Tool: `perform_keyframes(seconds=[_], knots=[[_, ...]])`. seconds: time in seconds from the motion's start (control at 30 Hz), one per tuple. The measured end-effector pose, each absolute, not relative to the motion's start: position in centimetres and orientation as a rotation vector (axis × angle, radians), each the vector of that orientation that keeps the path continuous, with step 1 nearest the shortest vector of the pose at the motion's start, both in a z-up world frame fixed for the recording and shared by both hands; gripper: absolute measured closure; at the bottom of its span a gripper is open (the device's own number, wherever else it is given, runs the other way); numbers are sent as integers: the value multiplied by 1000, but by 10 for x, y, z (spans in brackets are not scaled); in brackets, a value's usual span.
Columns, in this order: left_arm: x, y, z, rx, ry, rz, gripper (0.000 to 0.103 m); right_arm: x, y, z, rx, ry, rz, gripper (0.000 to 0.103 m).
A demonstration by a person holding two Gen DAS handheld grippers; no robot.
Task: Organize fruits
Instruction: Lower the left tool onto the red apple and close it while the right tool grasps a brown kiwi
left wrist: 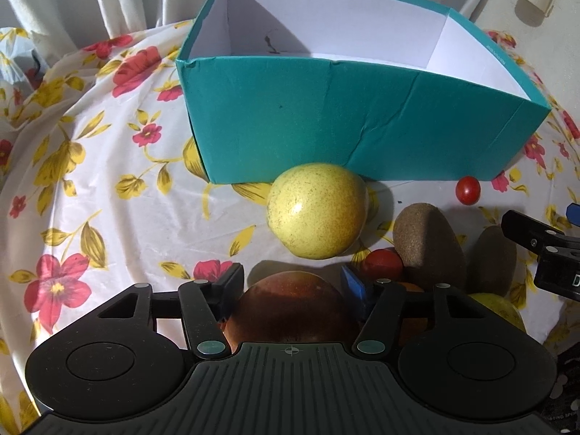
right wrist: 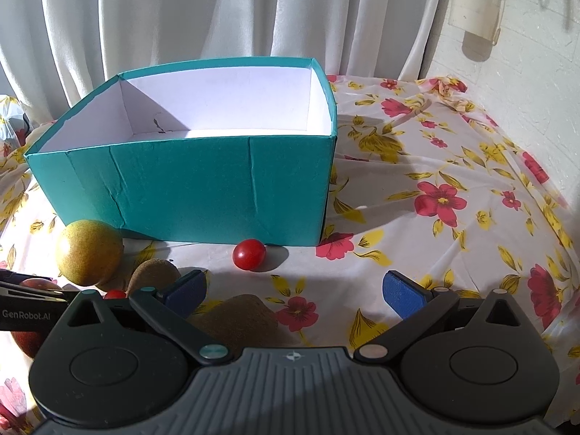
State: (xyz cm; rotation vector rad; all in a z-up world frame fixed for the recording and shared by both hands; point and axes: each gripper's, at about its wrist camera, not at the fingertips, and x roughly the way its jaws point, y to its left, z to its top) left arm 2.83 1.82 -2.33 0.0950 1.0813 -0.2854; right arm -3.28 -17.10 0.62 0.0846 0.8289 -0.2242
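Observation:
A teal box (left wrist: 344, 127) with a white, empty inside stands at the back of the flowered cloth; it also shows in the right wrist view (right wrist: 188, 188). My left gripper (left wrist: 293, 282) has its jaws around a red-brown apple (left wrist: 290, 308), pads touching its sides. In front lies a yellow pear (left wrist: 317, 210), two kiwis (left wrist: 427, 246) and small red tomatoes (left wrist: 467, 189). My right gripper (right wrist: 295, 290) is open and empty above a kiwi (right wrist: 239, 319), with a tomato (right wrist: 249, 249) ahead by the box.
White curtains (right wrist: 217, 18) hang behind the table. A flowered cloth (right wrist: 453, 199) covers the table, with its edge falling off at the right. A plastic bag (left wrist: 18, 58) lies at the far left.

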Motion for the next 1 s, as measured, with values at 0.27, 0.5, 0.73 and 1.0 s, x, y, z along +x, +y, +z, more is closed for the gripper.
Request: perform_keyframes(seconds=[0.27, 0.5, 0.73, 1.0], knots=[[26, 26, -16, 67, 1054, -300, 51, -37, -162, 10, 53, 824, -205, 0], [21, 31, -19, 72, 1061, -321, 30, -40, -159, 16, 48, 809, -218, 0], [14, 27, -32, 84, 1127, -337, 26, -38, -159, 17, 43, 804, -227, 0], [15, 28, -32, 88, 1115, -314, 27, -37, -160, 16, 43, 806, -227, 0]])
